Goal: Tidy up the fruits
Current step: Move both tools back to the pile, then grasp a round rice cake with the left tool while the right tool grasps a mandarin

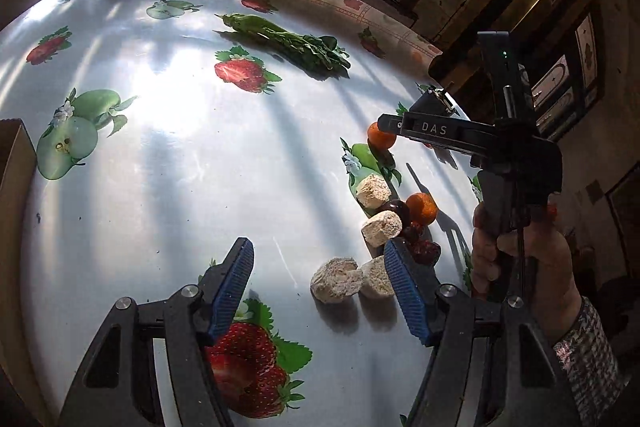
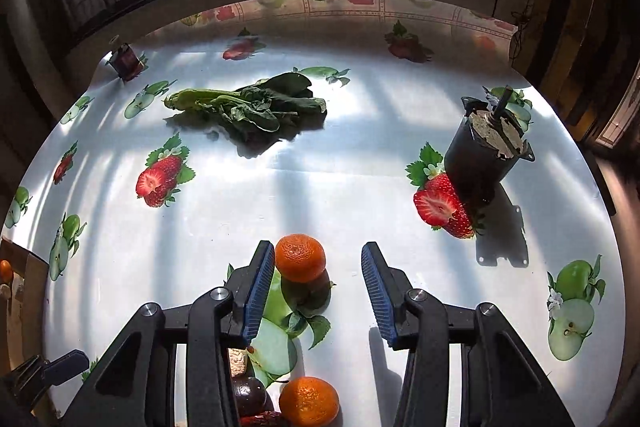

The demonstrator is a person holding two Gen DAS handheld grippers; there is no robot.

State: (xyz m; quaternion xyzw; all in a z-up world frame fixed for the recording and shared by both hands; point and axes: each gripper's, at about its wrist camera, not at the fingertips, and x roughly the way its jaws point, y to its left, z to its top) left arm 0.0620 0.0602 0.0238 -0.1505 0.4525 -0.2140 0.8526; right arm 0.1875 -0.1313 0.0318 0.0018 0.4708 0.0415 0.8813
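Note:
In the right wrist view a tangerine [image 2: 300, 257] sits on the fruit-print tablecloth [image 2: 360, 179] between the tips of my right gripper [image 2: 318, 247]. It lies close against the left finger, with a wide gap to the right finger, so the jaws stand open. A second tangerine [image 2: 309, 401] and a dark round fruit [image 2: 250, 395] lie under the gripper body. My left gripper [image 1: 317, 243] is open above the cloth. Two beige chunks [image 1: 338, 279] lie by its right finger [image 1: 404, 287], unpressed. Further right lie tangerines [image 1: 422, 207], a dark fruit [image 1: 396, 211] and red dates [image 1: 424, 251].
A bunch of leafy greens [image 2: 248, 107] lies mid-table. A black cylindrical motor-like part [image 2: 488, 147] stands at the right, a small dark jar [image 2: 126, 61] at the far left corner. A cardboard box [image 1: 12, 163] is at the left edge. A hand [image 1: 520, 247] holds the right gripper's handle.

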